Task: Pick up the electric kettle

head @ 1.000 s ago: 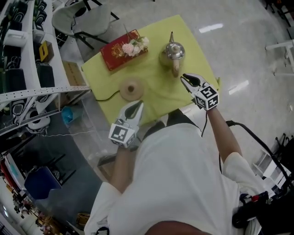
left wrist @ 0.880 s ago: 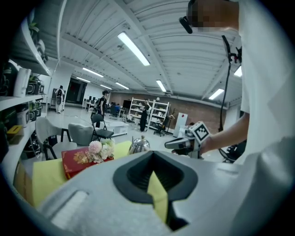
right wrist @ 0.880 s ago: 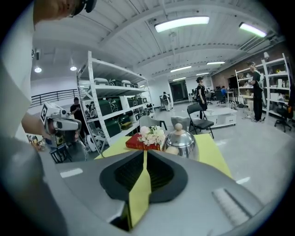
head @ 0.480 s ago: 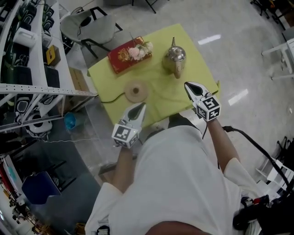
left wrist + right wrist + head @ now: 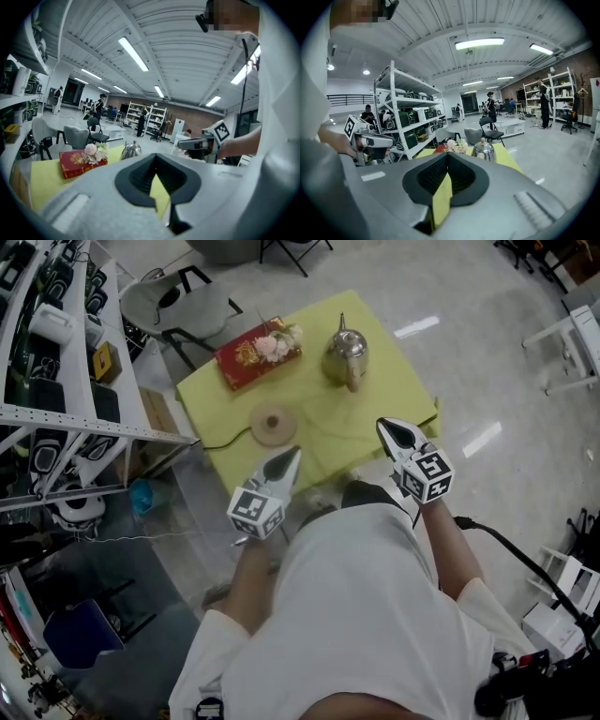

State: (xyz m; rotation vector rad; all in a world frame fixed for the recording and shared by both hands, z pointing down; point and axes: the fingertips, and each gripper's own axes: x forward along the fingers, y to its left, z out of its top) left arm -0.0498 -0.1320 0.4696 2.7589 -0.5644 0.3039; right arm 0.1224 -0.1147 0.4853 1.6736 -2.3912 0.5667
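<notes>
Standing on the yellow table (image 5: 309, 418), the electric kettle (image 5: 345, 354) is being left untouched; the left gripper (image 5: 286, 460) and right gripper (image 5: 389, 430) are being held short of it, jaws pressed together, gripping nothing.

A big open lab or workshop hall, not a home. Steel racks (image 5: 56, 418) at the left are stacked with boxes and gear, and more white racks (image 5: 152, 119) stand far off. The floor (image 5: 469, 352) is polished and glossy, throwing back the lights. Long strip lights (image 5: 133, 54) run along a ribbed ceiling (image 5: 478, 18), and one far wall (image 5: 586, 61) is brick. Folding and office chairs (image 5: 490, 126) stand loose about the open floor, with people (image 5: 101, 105) standing in the distance. A small counter (image 5: 375, 418) under a yellow cloth sits alone in the open space.
</notes>
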